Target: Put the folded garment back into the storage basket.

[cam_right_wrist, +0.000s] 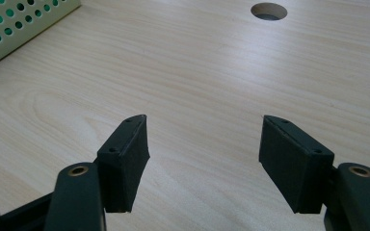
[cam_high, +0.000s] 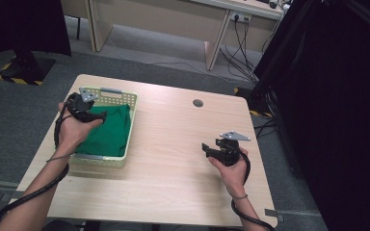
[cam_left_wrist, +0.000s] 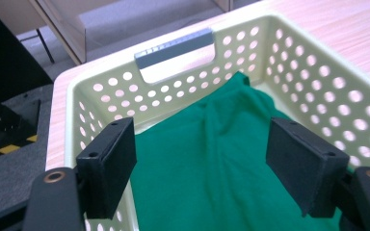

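A pale green perforated basket (cam_high: 131, 126) stands on the left part of the wooden table (cam_high: 173, 144). A green cloth (cam_high: 108, 132) lies crumpled inside it. My left gripper (cam_high: 101, 115) hovers over the basket's left side, open, its jaws well apart. In the left gripper view the cloth (cam_left_wrist: 212, 159) lies below the left gripper (cam_left_wrist: 202, 139), apart from both pads, with the basket's far wall (cam_left_wrist: 313, 72) and handle slot beyond. My right gripper (cam_high: 206, 148) is held over the table's right half, open. In the right gripper view that gripper (cam_right_wrist: 204, 134) has only bare wood under it.
A round cable hole (cam_high: 198, 103) sits near the table's far edge, also in the right gripper view (cam_right_wrist: 269, 10). A corner of the basket (cam_right_wrist: 9, 29) shows at that view's upper left. A desk, cables and black curtains stand beyond the table.
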`<control>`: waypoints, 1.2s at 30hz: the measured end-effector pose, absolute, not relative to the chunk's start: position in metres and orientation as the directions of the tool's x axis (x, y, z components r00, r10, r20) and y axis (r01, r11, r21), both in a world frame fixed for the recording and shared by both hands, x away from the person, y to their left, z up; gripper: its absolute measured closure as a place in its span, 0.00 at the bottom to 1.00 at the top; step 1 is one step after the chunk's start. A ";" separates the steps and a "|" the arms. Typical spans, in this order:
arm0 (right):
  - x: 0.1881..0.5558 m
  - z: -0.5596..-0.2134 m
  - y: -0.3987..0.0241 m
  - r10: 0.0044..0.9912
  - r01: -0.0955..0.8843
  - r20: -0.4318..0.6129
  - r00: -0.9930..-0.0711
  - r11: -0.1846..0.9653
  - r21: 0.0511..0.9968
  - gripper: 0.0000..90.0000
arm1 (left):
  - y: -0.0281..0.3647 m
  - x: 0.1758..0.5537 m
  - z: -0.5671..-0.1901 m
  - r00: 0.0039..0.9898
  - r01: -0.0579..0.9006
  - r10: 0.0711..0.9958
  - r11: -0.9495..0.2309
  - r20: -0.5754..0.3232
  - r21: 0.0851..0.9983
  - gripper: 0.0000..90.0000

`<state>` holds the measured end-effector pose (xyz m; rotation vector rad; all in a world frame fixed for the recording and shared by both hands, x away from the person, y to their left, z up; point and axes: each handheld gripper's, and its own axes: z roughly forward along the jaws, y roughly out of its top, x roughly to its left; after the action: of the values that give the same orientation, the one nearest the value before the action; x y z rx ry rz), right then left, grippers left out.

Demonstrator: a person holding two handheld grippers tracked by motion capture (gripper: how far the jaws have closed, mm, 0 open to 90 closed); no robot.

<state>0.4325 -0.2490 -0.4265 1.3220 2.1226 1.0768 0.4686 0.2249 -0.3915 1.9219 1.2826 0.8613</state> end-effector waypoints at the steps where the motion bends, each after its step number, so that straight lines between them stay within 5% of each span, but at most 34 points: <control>1: 0.432 -0.426 -0.250 0.886 0.563 0.051 -0.461 0.248 0.788 0.38 | 0.225 0.466 -0.390 0.300 0.495 0.941 -0.296 0.159 0.817 0.28; 36: 0.413 -0.430 -0.288 0.910 0.561 0.060 -0.411 0.201 0.803 0.35 | 0.225 0.387 -0.398 0.343 0.362 0.933 -0.242 0.113 0.900 0.23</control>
<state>0.4133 -0.2883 -0.4299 1.3683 2.0506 1.0856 0.3865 0.2250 -0.3982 1.7810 1.1499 0.8698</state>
